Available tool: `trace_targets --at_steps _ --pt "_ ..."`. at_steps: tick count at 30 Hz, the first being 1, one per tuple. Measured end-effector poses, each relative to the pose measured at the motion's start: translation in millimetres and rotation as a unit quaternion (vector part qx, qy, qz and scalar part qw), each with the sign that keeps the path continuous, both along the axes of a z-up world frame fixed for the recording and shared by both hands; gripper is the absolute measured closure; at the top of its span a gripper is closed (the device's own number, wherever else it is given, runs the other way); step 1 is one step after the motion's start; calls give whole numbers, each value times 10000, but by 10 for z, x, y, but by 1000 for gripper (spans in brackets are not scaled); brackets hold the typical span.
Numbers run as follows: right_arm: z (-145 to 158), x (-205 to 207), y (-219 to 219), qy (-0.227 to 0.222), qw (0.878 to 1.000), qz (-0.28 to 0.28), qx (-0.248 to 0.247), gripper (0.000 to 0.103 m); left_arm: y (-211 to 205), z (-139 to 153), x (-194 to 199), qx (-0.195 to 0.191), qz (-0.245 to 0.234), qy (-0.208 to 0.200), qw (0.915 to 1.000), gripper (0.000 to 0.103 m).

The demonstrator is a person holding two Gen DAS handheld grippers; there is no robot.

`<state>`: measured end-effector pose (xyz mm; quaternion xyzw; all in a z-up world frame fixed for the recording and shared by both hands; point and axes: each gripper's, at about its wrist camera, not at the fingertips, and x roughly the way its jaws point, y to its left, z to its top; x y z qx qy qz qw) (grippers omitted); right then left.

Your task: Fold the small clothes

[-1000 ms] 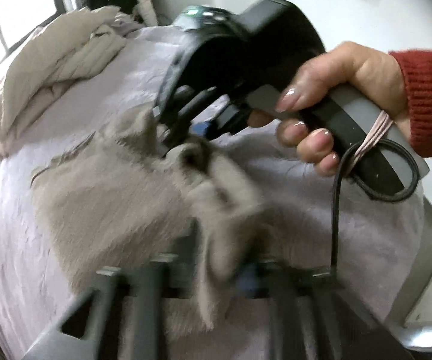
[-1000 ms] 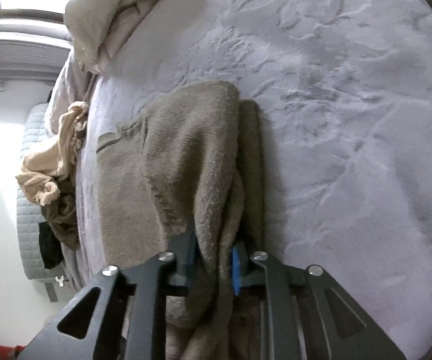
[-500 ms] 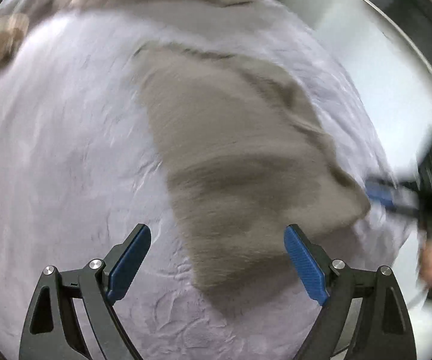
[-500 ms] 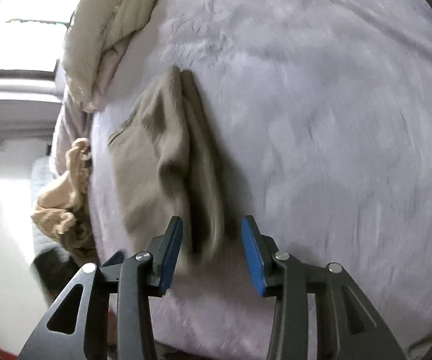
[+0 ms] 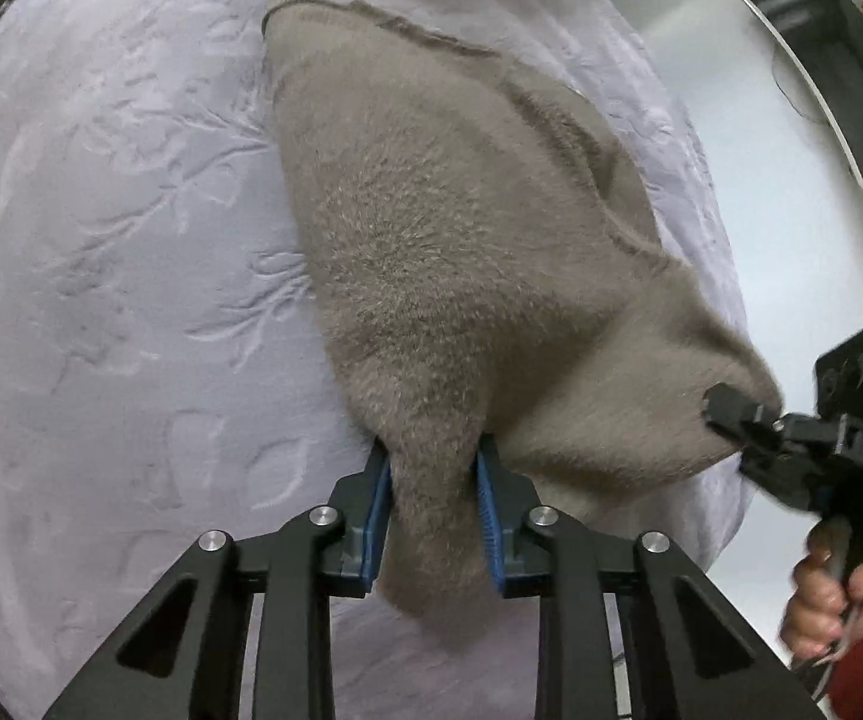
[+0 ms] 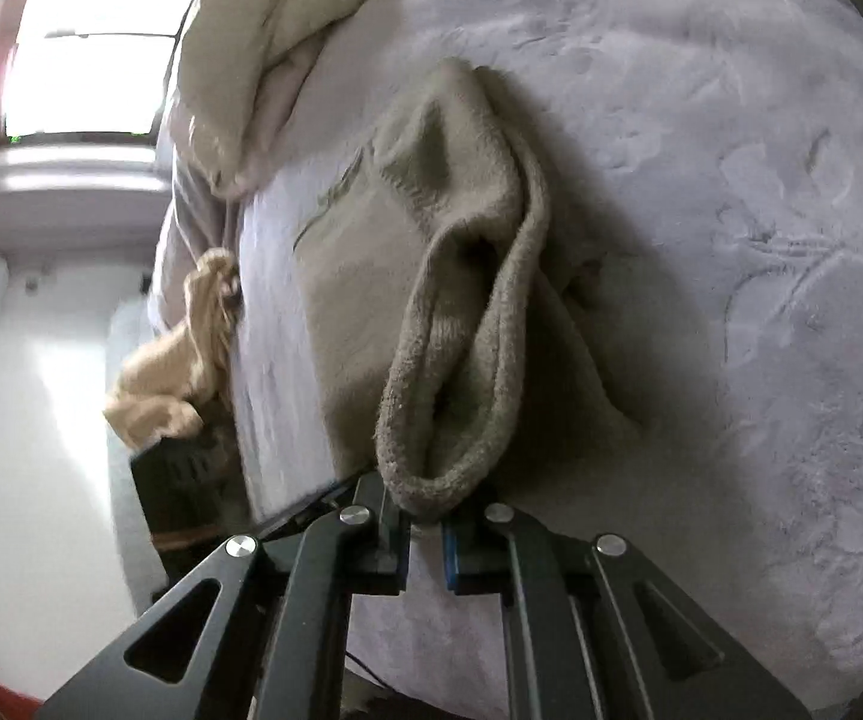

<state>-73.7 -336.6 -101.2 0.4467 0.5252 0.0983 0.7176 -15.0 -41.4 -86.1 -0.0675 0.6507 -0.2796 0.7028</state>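
Taupe fuzzy knit garment (image 5: 431, 252) lies on lilac embossed bedspread (image 5: 101, 300), near bed's edge. Left gripper (image 5: 434, 516) jaws pinch one near corner; right gripper (image 6: 425, 531) jaws pinch other, lifted.

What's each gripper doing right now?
Left gripper: shut on the garment's near corner.
Right gripper: shut on the garment's folded edge.
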Motion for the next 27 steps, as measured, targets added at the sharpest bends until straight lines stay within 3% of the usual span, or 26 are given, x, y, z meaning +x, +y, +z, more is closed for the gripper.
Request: trace_targets --at_steps 3,7,10,12,14,15,16,17,19,21,27 --pt "-307 -94 -54 484 9985 -174 -203 95 43 -90 -7 136 -84 -29 9999 75" --pt "-606 -190 -197 709 9963 -443 216 94 -13 -169 -47 160 -47 -19 9999 75" --pt "-551 -223 -176 785 9963 -327 125 86 -42 -156 -57 198 -25 -112 9997 75" --pt "-479 -258 -196 909 9954 -275 -153 71 -23 -129 -62 208 56 -107 9997 75" --pt "-372 -267 -223 897 9945 -302 -442 71 89 -42 -119 278 116 -129 9995 73" --pt "-251 -292 -246 824 9933 -322 -744 71 68 -25 -115 354 145 -142 9992 67" --pt "-148 -315 -272 738 9916 -324 -1013 71 74 -2 -118 473 203 -188 9985 41" --pt "-63 -301 -258 659 9900 -322 -1205 71 99 51 -131 634 343 -346 9968 25" --pt "151 -222 -255 351 9868 -237 -1565 71 122 125 -135 657 473 -535 9953 24" --pt "247 -48 -205 120 9874 -18 -1577 71 131 146 -129 706 535 -476 9949 24" --pt "196 527 182 -135 9776 909 -1891 71 61 155 -159 1161 591 -576 9898 24"
